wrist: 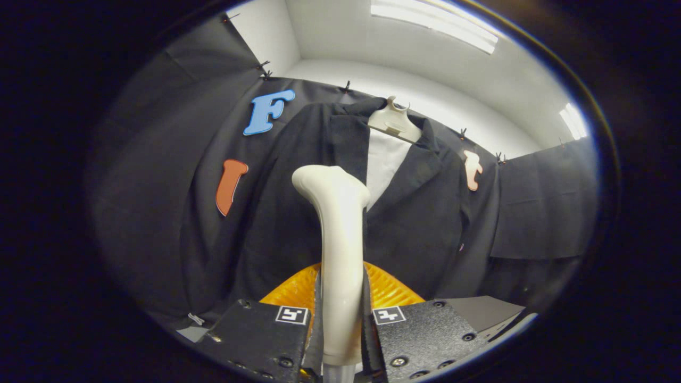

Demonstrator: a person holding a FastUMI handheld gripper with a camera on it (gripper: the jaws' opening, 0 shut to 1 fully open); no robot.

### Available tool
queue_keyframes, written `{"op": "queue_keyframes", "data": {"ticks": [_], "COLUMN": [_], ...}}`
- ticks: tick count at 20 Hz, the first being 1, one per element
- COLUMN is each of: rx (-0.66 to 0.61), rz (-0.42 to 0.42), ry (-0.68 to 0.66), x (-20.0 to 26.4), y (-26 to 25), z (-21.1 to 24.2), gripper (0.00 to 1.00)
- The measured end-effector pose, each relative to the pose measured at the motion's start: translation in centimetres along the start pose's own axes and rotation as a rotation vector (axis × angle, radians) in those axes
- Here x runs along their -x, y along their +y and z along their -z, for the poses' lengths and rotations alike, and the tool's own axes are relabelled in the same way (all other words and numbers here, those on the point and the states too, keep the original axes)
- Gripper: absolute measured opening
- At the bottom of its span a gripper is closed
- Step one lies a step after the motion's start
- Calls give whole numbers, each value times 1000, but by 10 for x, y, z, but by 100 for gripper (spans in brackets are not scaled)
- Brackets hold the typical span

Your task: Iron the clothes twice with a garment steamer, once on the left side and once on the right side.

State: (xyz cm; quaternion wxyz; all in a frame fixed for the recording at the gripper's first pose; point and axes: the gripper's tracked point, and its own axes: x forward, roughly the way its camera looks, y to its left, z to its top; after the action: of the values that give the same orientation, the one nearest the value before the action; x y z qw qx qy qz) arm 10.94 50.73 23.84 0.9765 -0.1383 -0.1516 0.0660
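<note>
Cream steamer [339,255] clamped in tool [340,324] — dark jacket [298,213] beyond.

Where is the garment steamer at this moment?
In the gripper view, the garment steamer stands upright between the two fingers of the claw, which is shut on its handle. Its head rises in front of the dark jacket.

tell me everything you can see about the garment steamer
The garment steamer is a smooth cream-white plastic wand, standing upright between the two fingers of the claw, which press on its handle from both sides. Its neck rises and bends over at the top into a rounded head aimed at the dark suit jacket hanging just beyond it. A grey stub shows at its base. Whether the head touches the cloth cannot be told.
</note>
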Motion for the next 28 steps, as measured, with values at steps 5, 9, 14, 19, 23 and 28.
{"op": "queue_keyframes", "data": {"ticks": [5,9,14,19,23,28], "rx": [23,42,53,74,84,112], "rz": [-26,-55,-75,-92,-107,-134], "ry": [37,90,139,166,196,247], "x": [12,18,25,33,42,56], "y": [9,19,24,27,29,35], "z": [27,54,77,94,114,147], "gripper": [31,31,31,31,31,31]}}
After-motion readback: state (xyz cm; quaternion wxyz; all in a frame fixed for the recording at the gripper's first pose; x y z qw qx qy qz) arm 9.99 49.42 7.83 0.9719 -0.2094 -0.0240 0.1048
